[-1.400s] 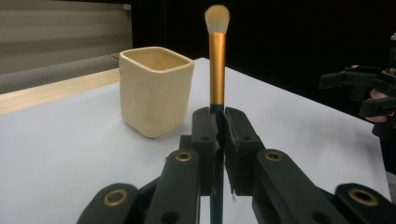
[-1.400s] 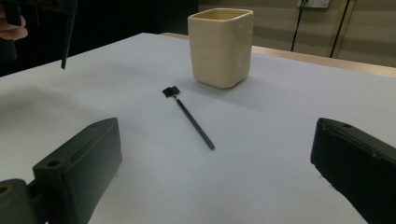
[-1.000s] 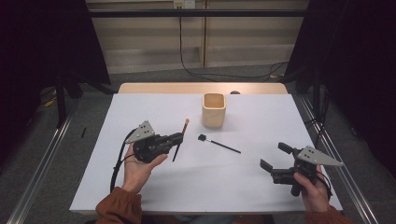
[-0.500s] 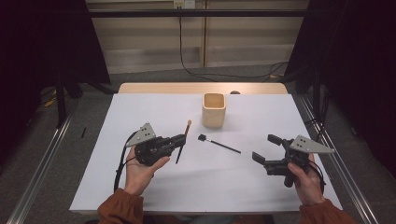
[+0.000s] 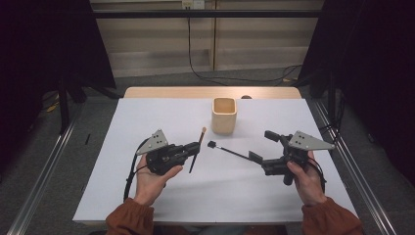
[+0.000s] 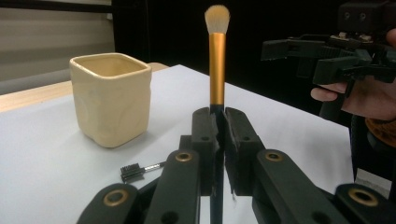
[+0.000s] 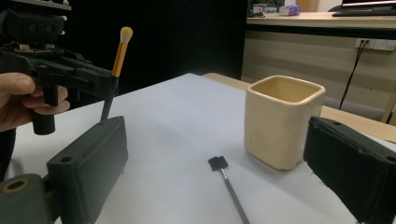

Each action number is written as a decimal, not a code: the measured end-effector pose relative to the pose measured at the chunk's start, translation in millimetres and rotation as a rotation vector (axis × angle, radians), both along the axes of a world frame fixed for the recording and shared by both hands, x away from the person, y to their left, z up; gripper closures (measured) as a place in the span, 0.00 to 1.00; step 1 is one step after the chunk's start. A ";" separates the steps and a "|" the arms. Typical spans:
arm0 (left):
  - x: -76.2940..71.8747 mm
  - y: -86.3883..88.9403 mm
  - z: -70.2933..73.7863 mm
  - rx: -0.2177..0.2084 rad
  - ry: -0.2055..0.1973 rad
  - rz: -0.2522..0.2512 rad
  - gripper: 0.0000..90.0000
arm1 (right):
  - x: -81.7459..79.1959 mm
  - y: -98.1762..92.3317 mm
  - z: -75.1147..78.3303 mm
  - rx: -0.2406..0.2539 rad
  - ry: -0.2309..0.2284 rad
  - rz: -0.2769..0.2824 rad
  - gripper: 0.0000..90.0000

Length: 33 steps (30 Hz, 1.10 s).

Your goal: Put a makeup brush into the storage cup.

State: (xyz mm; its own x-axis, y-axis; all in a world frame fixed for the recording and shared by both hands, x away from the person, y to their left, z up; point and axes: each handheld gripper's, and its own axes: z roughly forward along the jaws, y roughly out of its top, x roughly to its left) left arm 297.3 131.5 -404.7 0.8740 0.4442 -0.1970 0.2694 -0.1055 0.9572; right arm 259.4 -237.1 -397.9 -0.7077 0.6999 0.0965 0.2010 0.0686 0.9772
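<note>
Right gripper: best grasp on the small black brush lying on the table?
Probably mid-handle. The small black brush lies flat, head toward the cup, thin stem bare. Bring the open right gripper down from above, fingers straddling the stem crosswise.

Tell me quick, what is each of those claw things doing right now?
Left gripper: closed on the makeup brush, held upright.
Right gripper: open, holding nothing, its fingers either side of the small black brush lying on the table.

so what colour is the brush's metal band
Gold, under pale bristles on the brush; the left gripper view shows it best.
</note>
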 end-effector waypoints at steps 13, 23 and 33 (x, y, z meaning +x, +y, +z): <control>-1.5 -12.2 2.4 -0.006 -0.007 -0.032 0.93 | 9.6 31.0 8.1 0.030 -0.005 0.105 0.07; 3.7 -30.9 7.9 0.003 -0.021 -0.060 0.93 | 17.6 43.6 23.6 0.013 0.022 0.177 0.10; 1.7 -32.6 7.7 -0.017 -0.030 -0.065 0.93 | 24.1 54.5 26.0 0.047 0.035 0.204 0.13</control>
State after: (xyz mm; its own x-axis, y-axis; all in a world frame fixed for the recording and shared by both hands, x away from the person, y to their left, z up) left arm 298.9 98.9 -397.0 0.9065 0.3831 -0.1777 0.2338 -0.1051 0.9666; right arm 283.5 -182.6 -372.0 -0.8300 0.5363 0.1529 0.2216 0.0655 0.9729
